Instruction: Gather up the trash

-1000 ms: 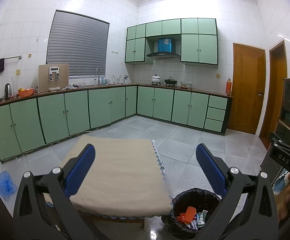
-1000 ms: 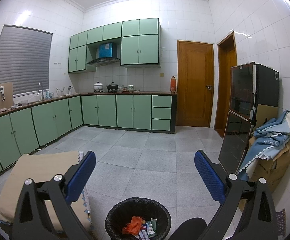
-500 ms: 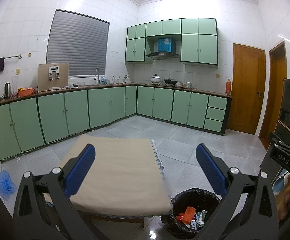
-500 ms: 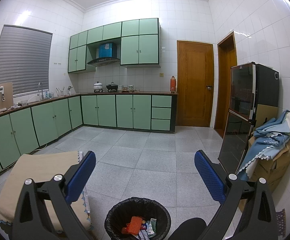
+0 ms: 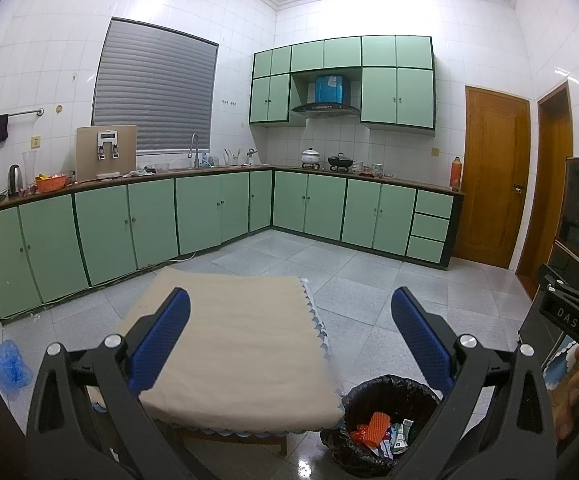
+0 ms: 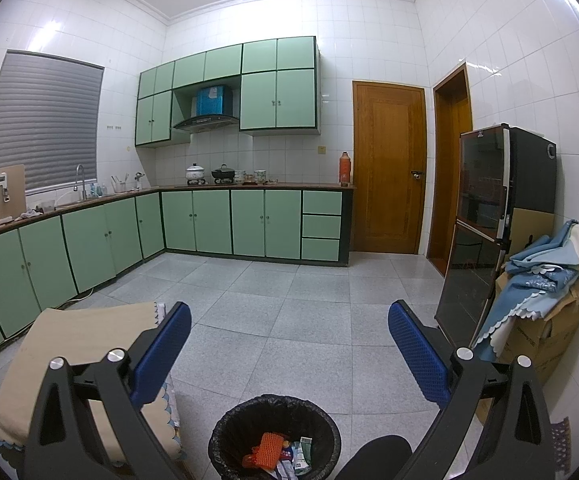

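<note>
A black-lined trash bin [image 5: 385,396] stands on the floor right of a low table; it also shows in the right wrist view [image 6: 229,428]. Inside lie an orange net wrapper [image 6: 267,446] and several small packets [image 6: 299,454]; the wrapper also shows in the left wrist view [image 5: 374,428]. My left gripper [image 5: 289,336] is open and empty above the table's cream cloth [image 5: 245,344]. My right gripper [image 6: 289,344] is open and empty above the bin. The right gripper's body [image 5: 569,316] shows at the right edge of the left wrist view.
The low table [image 6: 77,348] is left of the bin. Green cabinets [image 5: 129,224] line the left and far walls. A black fridge [image 6: 493,216] and a cardboard box with blue cloths [image 6: 545,300] stand at right. A blue bag [image 5: 9,364] lies on the floor at left.
</note>
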